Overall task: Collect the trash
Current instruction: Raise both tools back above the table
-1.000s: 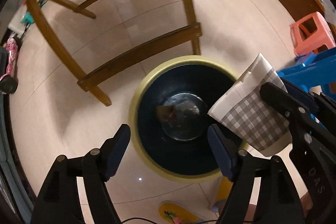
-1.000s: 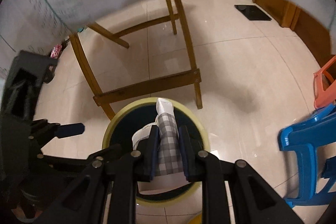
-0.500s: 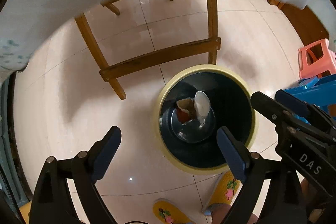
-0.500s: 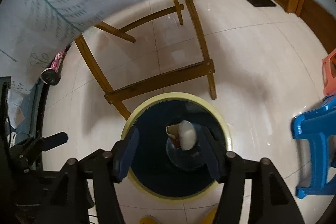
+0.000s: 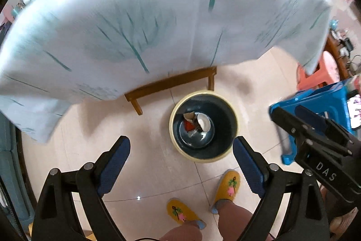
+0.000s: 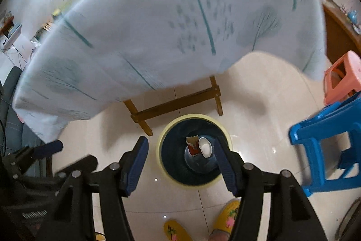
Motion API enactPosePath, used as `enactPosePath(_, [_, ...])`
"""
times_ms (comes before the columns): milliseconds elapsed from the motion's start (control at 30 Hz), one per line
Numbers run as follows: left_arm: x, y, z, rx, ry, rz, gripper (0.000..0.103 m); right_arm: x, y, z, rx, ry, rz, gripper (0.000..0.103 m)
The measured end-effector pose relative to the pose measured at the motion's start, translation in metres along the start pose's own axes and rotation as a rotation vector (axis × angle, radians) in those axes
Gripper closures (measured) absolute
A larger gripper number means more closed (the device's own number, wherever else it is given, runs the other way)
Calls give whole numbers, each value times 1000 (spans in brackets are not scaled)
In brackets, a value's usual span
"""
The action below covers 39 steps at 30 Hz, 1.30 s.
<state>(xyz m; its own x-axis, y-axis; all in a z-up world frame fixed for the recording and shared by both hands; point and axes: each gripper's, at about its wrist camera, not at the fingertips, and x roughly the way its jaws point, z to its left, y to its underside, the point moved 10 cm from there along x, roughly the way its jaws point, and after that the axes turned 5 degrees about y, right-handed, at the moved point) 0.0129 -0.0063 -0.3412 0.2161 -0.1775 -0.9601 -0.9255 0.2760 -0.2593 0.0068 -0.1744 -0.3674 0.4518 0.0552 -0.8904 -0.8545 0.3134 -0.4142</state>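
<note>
I hold both claws above the floor, pointing steeply down. The left gripper is released, jaws spread wide with nothing between them; the trash bin sits on the tiles just ahead of its fingertips, toward its right finger. The right gripper is also released and empty; the bin stands directly beyond the gap between its fingers. At the bottom of the bin lie a white paper cup and a torn red carton, touching each other (carton on the left). Beyond the bin stands a table under a pale tablecloth. A blue plastic stool stands right of the right claw.
</note>
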Motion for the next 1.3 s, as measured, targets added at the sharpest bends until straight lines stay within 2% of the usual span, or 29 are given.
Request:
enactPosePath(267, [-113, -24, -12, 56, 62, -79, 12, -112, -20, 22, 14, -2, -58, 42])
enactPosePath(500, [-178, -32, -12, 91, 127, -147, 14, -184, -40, 40, 22, 7, -172, 42])
enactPosePath(633, [-200, -39, -13, 109, 144, -191, 14, -219, -54, 47, 42, 11, -246, 42])
enactPosePath(800, [-228, -49, -18, 138, 145, -259, 14, -244, -68, 49, 51, 24, -307, 42])
enactPosePath(933, [-241, -63, -21, 132, 159, -279, 14, -257, -82, 50, 44, 25, -342, 42])
enactPosePath(1100, [-242, -94, -23, 79, 172, -292, 14, -257, -105, 46, 12, 20, -368, 42])
enactPosePath(1300, [-229, -146, -33, 15, 159, -298, 14, -240, -155, 26, -43, -4, -367, 42])
